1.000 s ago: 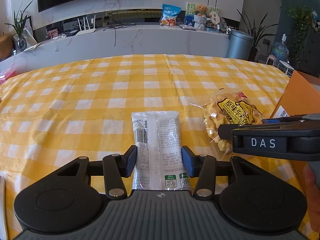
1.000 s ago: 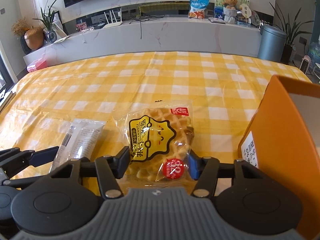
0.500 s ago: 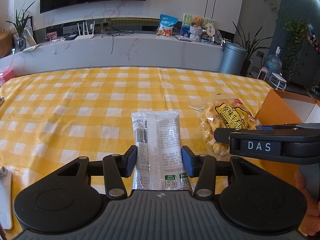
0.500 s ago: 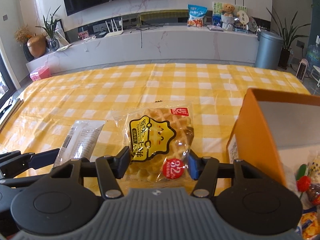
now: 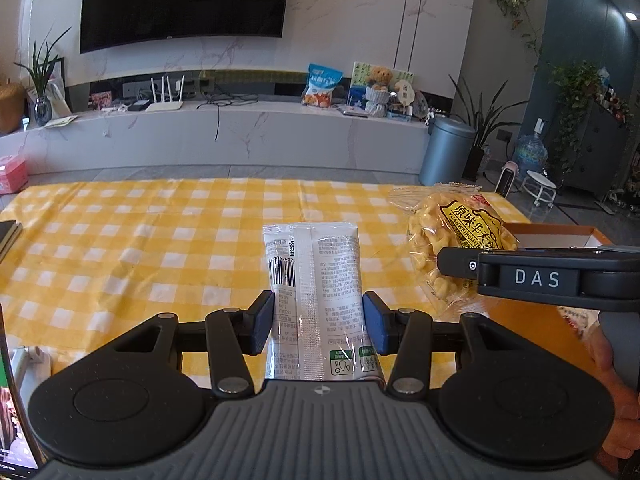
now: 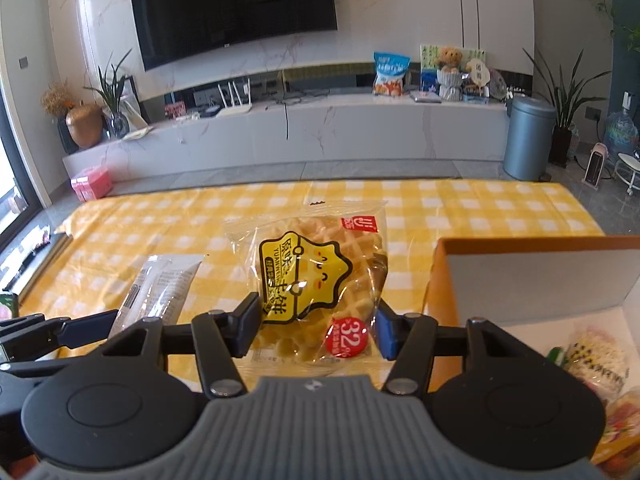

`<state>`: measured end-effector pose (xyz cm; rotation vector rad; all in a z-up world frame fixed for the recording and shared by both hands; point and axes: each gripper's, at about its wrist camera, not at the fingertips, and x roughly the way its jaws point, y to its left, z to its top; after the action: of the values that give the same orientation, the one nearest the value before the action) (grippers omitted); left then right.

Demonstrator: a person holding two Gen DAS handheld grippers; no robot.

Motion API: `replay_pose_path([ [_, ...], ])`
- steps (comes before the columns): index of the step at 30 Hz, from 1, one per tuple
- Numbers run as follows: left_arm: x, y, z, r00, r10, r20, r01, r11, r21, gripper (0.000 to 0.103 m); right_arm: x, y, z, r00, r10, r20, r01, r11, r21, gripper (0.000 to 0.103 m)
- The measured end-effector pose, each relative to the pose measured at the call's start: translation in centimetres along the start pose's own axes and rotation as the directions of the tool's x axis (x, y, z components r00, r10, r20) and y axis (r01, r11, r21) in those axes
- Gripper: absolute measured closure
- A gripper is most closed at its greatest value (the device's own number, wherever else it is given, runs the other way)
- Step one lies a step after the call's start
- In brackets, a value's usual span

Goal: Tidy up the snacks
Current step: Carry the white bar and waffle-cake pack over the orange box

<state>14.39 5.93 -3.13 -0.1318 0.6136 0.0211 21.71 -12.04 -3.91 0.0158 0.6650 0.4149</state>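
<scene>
My left gripper (image 5: 319, 322) is shut on a white snack packet (image 5: 316, 280), which hangs above the yellow checked tablecloth (image 5: 140, 248) with its printed back facing up. My right gripper (image 6: 316, 328) is shut on a clear waffle bag (image 6: 316, 280) with a yellow label and a red sticker, also lifted off the table. The left wrist view shows the waffle bag (image 5: 456, 236) at right in the right gripper's black fingers (image 5: 460, 262). In the right wrist view the white packet (image 6: 160, 288) shows at left. An orange box (image 6: 520, 280) stands open at right, with snacks inside.
A phone or tablet edge (image 5: 10, 400) lies at the near left of the table. Beyond the table's far edge are a marble TV bench (image 5: 240, 136), a grey bin (image 5: 446, 152) and potted plants. A hand (image 5: 612, 400) holds the right gripper's handle.
Both grippers have risen with their snacks, and the table looks lower and farther away. The orange box's inside has come into the right wrist view. Both grips are unchanged.
</scene>
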Motion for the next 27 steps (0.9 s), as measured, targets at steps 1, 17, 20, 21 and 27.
replay_pose_path([
  [1, -0.3, -0.2, 0.2, 1.0, -0.006, 0.007, 0.006, 1.0, 0.004, 0.049, -0.6, -0.2, 0.1, 1.0, 0.002, 0.006, -0.002, 1.0, 0.004, 0.047],
  [17, -2.5, -7.8, 3.6, 0.975, -0.215, 0.052, 0.209, 0.972, 0.11, 0.049, -9.3, -8.3, 1.1, 0.998, -0.033, 0.059, 0.028, 0.996, 0.084, 0.048],
  [20, -2.1, -9.8, 4.5, 0.959, -0.28, 0.037, 0.274, 0.953, 0.132, 0.049, -10.8, -11.0, 1.2, 0.996, -0.062, 0.059, 0.056, 0.993, 0.106, 0.048],
  [21, -1.8, -10.4, 4.8, 0.953, -0.301, 0.031, 0.294, 0.946, 0.139, 0.049, -11.3, -11.9, 1.3, 0.996, -0.072, 0.057, 0.065, 0.991, 0.115, 0.048],
  [27, 0.8, -14.1, 6.3, 0.911, -0.41, -0.034, 0.41, 0.898, 0.158, 0.049, -13.4, -17.1, 1.5, 0.992, -0.123, 0.028, 0.116, 0.98, 0.162, 0.048],
])
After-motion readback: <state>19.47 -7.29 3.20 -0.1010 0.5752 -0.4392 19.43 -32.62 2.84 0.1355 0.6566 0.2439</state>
